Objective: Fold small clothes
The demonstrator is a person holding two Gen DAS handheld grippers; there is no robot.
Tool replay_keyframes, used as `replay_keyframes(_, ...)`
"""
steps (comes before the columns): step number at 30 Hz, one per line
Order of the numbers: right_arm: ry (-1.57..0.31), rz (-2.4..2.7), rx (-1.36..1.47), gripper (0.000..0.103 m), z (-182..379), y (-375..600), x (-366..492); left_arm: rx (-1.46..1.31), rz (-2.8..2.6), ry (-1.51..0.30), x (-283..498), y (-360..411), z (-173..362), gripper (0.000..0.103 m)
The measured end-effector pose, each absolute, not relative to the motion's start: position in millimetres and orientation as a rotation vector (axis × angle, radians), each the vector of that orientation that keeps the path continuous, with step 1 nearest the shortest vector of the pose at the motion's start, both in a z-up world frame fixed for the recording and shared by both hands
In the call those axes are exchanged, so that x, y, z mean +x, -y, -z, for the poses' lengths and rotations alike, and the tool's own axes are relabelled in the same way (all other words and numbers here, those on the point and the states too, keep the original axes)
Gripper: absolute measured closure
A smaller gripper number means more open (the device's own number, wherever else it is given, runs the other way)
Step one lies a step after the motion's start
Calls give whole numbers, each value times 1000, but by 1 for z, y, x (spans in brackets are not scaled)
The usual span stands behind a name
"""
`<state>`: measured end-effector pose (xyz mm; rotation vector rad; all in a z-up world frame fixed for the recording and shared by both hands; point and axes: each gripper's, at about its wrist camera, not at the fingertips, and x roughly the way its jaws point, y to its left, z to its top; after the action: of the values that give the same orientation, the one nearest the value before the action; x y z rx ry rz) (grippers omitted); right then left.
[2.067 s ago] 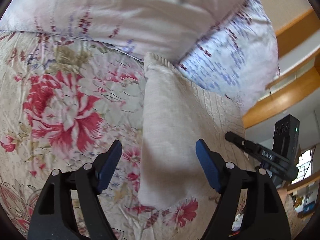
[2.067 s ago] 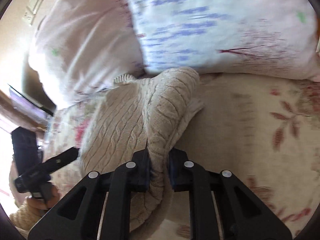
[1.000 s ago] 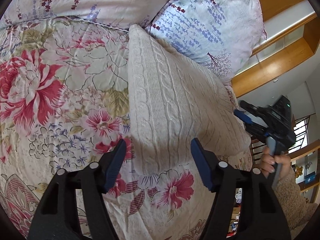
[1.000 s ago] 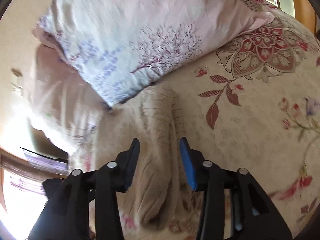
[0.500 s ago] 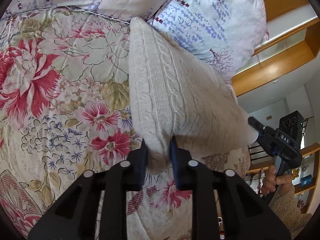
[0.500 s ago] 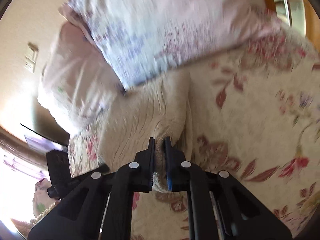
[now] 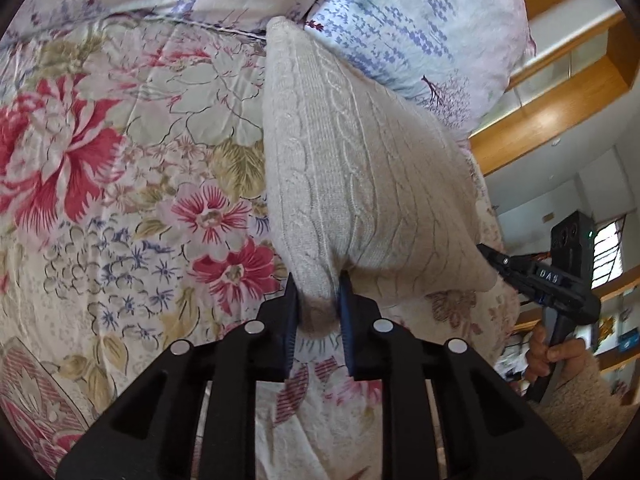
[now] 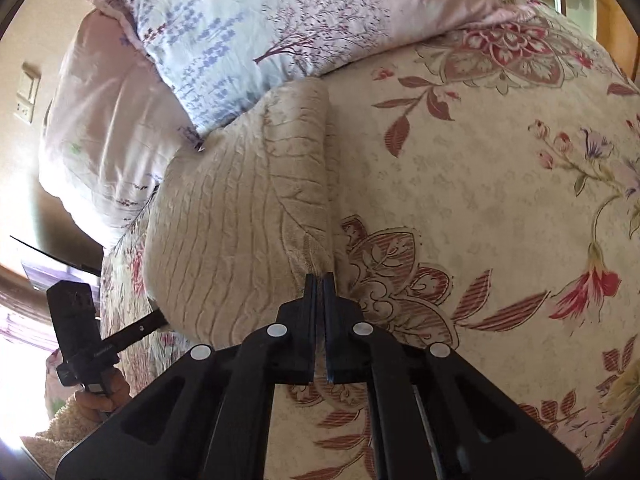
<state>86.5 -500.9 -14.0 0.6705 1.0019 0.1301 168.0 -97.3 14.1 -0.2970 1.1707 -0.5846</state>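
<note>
Both grippers, left (image 7: 317, 300) and right (image 8: 319, 280), now clamped on sweater (image 7: 352, 168) corners.

Text on right gripper (image 7: 490, 258): the white letters "DAS" stood on its black body, at the far right of the left wrist view.
Text on left gripper (image 8: 160, 318): a small white marking was on its dark arm, too small to read.
Other texts: none could be read.

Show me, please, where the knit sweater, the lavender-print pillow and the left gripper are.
knit sweater (image 7: 352, 168), left wrist view, cable-knit middle.
lavender-print pillow (image 8: 288, 24), right wrist view, printed face.
left gripper (image 7: 318, 300), left wrist view, between fingertips.
</note>
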Motion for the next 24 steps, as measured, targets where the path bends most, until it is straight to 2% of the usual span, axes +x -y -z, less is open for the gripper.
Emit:
replay_keyframes(5,-986,-142,647,99,1,504,92,-302,596,-1176,170,92,-18,71)
replay_keyframes(7,-927,-150,700,89,-11,515,97,-317,609,-1165,168,88,-23,64)
replay_keyframes(9,-902,-134,746,54,-17,527,109,-324,617,-1154,166,87,-26,55)
replay_keyframes(10,-899,-125,776,49,-17,532,121,-324,613,-1152,167,88,-26,54)
replay_keyframes(11,-903,-125,795,47,-16,535,130,-328,610,-1152,167,89,-27,53)
replay_keyframes(15,-948,-129,853,49,-2,535,164,-364,615,-1135,167,89,-35,48)
replay_keyframes(16,-966,-139,854,56,3,532,171,-328,601,-1171,166,89,-39,46)
replay_keyframes(17,-977,-166,855,86,6,527,176,-327,600,-1168,166,88,-40,45)
replay_keyframes(18,-981,-187,853,93,7,522,178,-332,599,-1160,166,86,-43,44)
replay_keyframes(20,-933,-175,740,94,-10,511,182,-343,589,-1147,165,80,-49,40)
replay_keyframes(24,-897,-107,645,95,-30,516,195,-364,567,-1131,168,74,-54,40)
